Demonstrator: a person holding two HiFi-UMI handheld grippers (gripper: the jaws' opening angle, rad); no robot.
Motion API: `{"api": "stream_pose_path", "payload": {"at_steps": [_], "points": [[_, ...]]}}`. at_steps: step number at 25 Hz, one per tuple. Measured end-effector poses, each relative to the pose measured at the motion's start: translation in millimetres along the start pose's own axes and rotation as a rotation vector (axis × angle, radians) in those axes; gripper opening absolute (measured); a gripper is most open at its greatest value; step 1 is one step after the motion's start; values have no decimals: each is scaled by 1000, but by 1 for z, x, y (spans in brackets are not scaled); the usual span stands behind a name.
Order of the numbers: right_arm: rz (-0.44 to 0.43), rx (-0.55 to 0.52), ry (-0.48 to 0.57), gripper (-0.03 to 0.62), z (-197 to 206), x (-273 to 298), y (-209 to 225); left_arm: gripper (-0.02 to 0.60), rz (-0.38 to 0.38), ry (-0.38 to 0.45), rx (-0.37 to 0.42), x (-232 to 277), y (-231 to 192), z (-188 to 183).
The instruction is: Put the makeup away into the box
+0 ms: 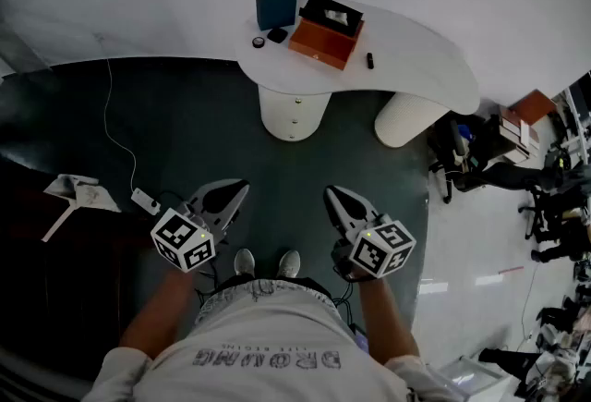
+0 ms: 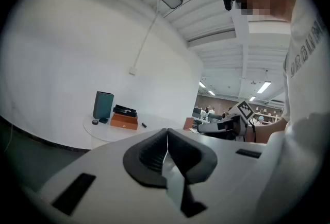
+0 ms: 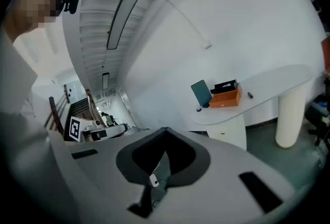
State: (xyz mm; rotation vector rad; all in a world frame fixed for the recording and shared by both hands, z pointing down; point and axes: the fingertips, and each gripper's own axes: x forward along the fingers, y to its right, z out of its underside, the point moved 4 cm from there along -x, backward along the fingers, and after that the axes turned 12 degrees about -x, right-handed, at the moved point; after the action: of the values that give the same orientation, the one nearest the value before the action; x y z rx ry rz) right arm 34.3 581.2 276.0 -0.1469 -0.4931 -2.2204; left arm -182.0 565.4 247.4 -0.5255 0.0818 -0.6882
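Note:
An orange box (image 1: 325, 37) with a black insert lies on the white table (image 1: 416, 67) far ahead; it also shows small as the orange box (image 2: 124, 120) and the orange box (image 3: 225, 97). Beside it stand a dark teal upright case (image 1: 276, 0), two small dark makeup pots (image 1: 267, 38) and a thin black stick (image 1: 369, 60). My left gripper (image 1: 237, 192) and right gripper (image 1: 334, 199) hang low over the dark floor, well short of the table. Both are shut with nothing between the jaws.
The table rests on a white pedestal (image 1: 294, 112) and a white column leg (image 1: 407, 118). A white cable (image 1: 115, 146) runs across the dark floor to an adapter at the left. Office chairs and clutter (image 1: 517, 169) stand at the right. The person's shoes (image 1: 266, 261) are between the grippers.

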Motion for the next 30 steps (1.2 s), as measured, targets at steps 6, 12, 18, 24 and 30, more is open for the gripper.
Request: {"api": "stream_pose_path", "payload": {"at_steps": [6, 12, 18, 24, 30], "points": [[18, 8, 6, 6, 1, 0, 6, 21, -10, 1, 18, 0, -8, -4], [70, -15, 16, 8, -4, -2, 9, 21, -24, -3, 18, 0, -9, -6], [62, -37, 18, 8, -8, 1, 3, 23, -32, 2, 33, 0, -6, -5], [65, -60, 8, 8, -8, 3, 1, 25, -24, 2, 27, 0, -6, -4], [71, -68, 14, 8, -8, 1, 1, 25, -23, 0, 28, 1, -6, -3]]}}
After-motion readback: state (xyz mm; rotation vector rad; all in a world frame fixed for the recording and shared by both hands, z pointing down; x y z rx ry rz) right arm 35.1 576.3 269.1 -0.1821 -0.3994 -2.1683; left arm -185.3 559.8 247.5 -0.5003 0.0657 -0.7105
